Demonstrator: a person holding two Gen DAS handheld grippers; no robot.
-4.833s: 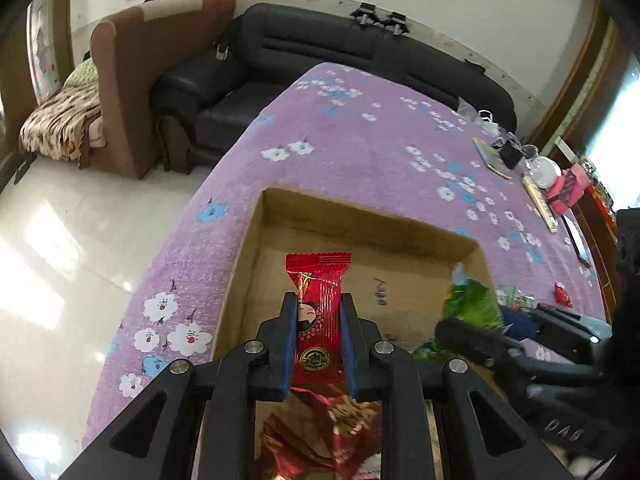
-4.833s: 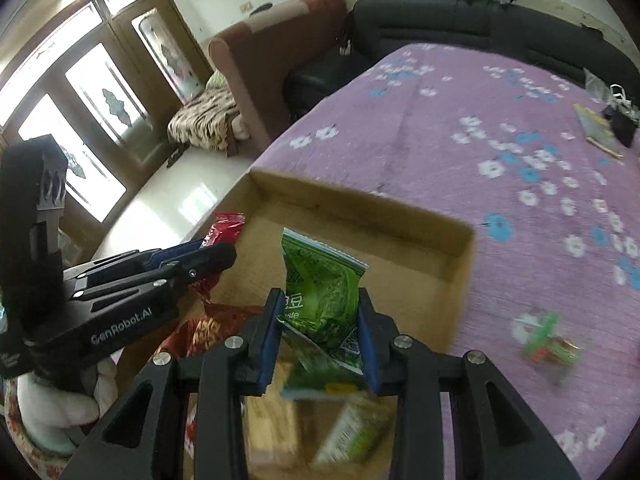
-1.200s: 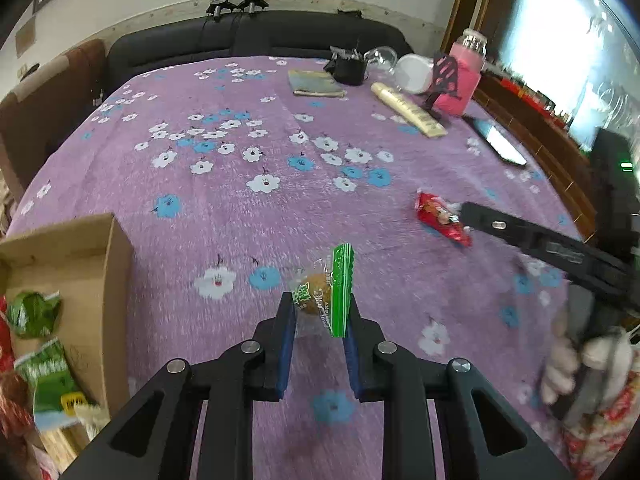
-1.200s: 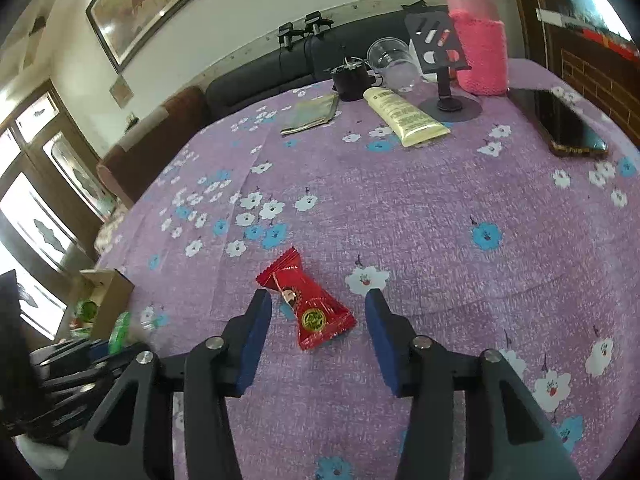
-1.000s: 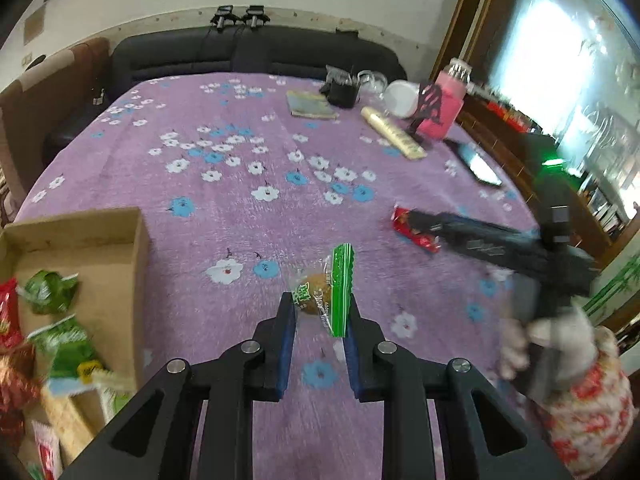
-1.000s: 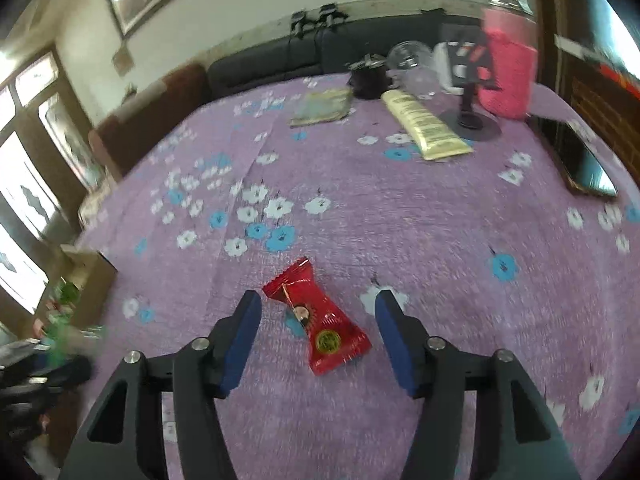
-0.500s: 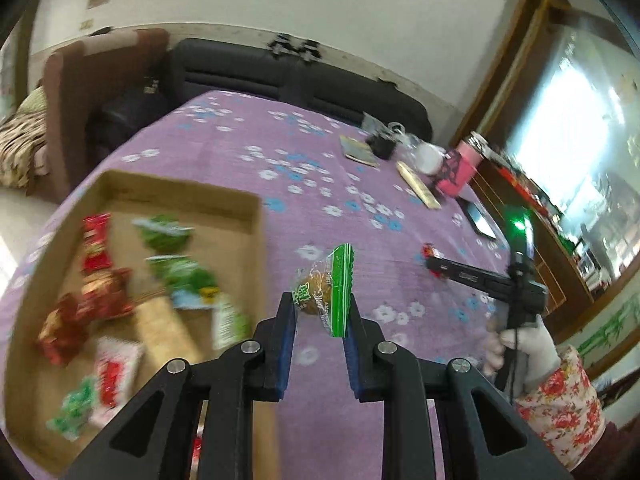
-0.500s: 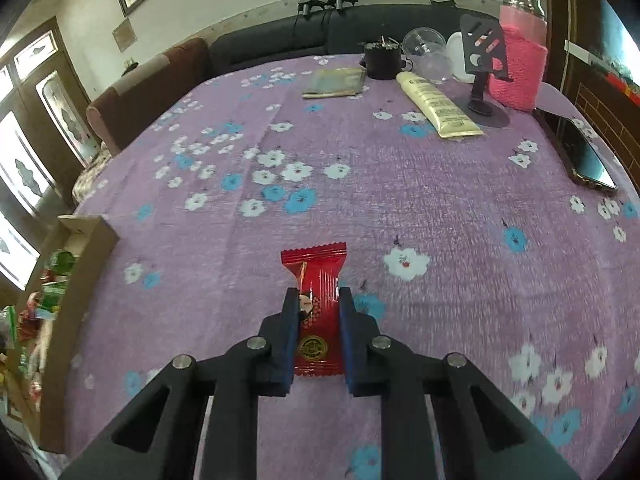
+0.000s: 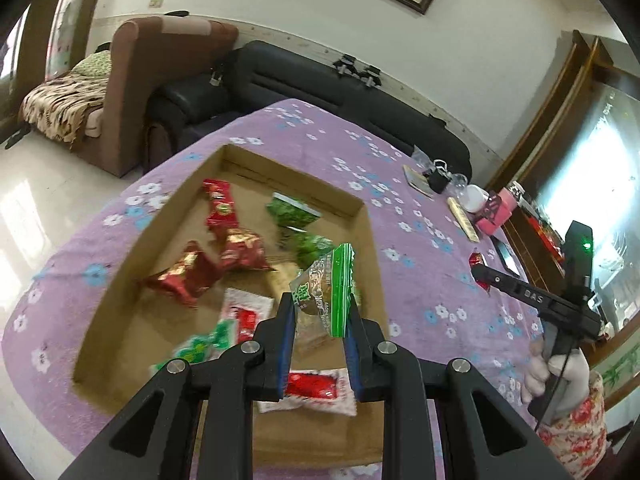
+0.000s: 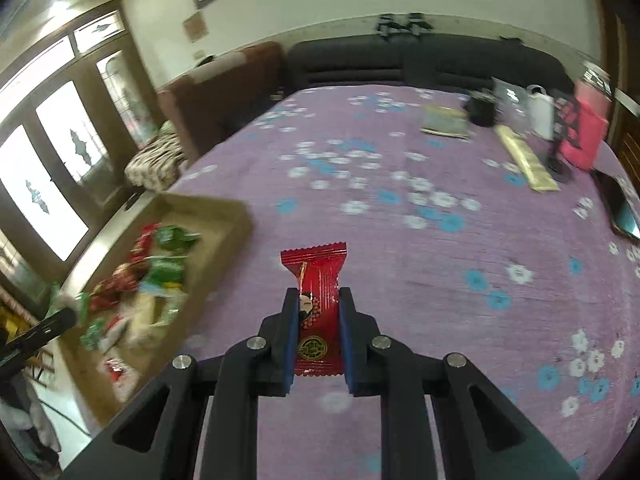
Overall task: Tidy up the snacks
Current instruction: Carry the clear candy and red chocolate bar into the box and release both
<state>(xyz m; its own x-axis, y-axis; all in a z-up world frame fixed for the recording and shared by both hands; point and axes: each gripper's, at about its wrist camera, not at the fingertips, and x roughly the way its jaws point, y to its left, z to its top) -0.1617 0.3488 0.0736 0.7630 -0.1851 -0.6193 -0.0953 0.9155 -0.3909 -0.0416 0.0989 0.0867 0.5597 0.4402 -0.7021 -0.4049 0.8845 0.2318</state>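
Observation:
My left gripper (image 9: 319, 312) is shut on a clear snack packet with a green edge (image 9: 325, 288) and holds it above the near right part of the cardboard box (image 9: 372, 240). The box holds several red, green and white snack packets. My right gripper (image 10: 319, 312) is shut on a red snack packet (image 10: 318, 300) and holds it above the purple flowered tablecloth (image 10: 400, 232), right of the box (image 10: 236, 220). In the left wrist view the right gripper (image 9: 478, 274) shows far right with the red packet (image 9: 477, 259) at its tip.
At the table's far end stand a pink bottle (image 10: 584, 136), a white cup (image 10: 540, 114), a yellow tube (image 10: 526, 162), a booklet (image 10: 446, 122) and a phone (image 10: 622, 210). A black sofa (image 9: 340, 92) and a brown armchair (image 9: 152, 80) stand beyond the table.
My left gripper has carried the green-edged packet from the tablecloth to above the box. My right gripper has shut on the red packet, lifted it and swung left toward the box.

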